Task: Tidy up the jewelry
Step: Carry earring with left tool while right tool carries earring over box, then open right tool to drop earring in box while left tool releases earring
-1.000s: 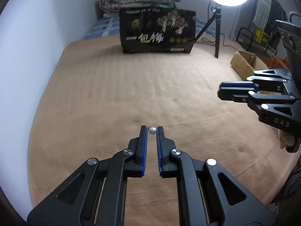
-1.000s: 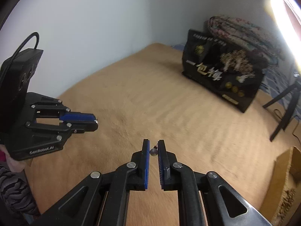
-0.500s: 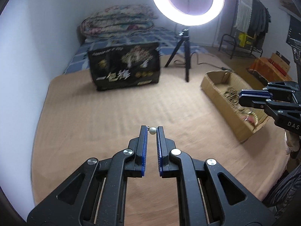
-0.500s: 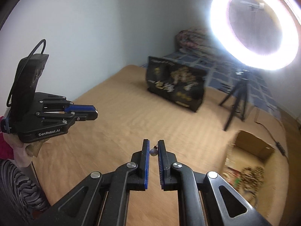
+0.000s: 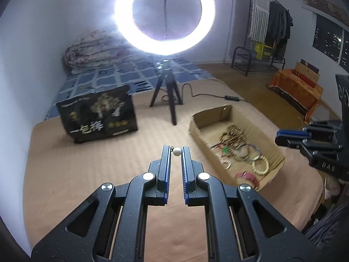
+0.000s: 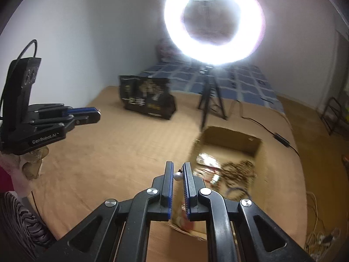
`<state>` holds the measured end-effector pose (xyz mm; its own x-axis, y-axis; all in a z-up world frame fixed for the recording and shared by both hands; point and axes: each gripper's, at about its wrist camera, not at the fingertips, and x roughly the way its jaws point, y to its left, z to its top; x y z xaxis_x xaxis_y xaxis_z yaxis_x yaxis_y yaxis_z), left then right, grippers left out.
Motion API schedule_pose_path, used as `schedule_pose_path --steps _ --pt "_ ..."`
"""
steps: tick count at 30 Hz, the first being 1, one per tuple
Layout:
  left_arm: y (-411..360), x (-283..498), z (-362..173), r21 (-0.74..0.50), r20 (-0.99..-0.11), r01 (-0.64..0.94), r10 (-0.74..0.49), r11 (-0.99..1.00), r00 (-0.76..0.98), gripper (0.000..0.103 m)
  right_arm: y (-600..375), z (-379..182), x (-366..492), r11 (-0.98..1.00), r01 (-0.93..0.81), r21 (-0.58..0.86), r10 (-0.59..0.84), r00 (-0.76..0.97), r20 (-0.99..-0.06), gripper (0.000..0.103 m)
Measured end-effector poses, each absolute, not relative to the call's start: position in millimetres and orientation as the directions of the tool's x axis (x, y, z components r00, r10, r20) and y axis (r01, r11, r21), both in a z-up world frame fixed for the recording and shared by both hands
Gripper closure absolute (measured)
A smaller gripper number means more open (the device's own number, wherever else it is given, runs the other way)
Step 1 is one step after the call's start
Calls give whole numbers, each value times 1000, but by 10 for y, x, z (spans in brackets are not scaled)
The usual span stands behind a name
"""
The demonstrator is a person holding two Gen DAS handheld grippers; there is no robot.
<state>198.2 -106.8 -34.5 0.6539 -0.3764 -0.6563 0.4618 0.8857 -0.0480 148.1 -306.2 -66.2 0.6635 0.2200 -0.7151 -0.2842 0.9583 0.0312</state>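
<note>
R tool reads "DAS"; L "GenRobot.AI".

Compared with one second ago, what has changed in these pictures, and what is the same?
Both views have swung from the bare tan mat toward the cardboard box of jewelry, which has come into sight together with the ring light. Nothing was picked up or released: the left hand-held gripper still pinches its pearl bead, and the right hand-held gripper still pinches its own bead.
</note>
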Motion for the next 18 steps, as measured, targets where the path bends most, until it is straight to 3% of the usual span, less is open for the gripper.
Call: schedule_pose_path --steps 18 --pt "-2112 2468 -457 -119 -651 484 -436 867 621 95 -3748 -767 1509 989 -138 52 133 683 -718 97"
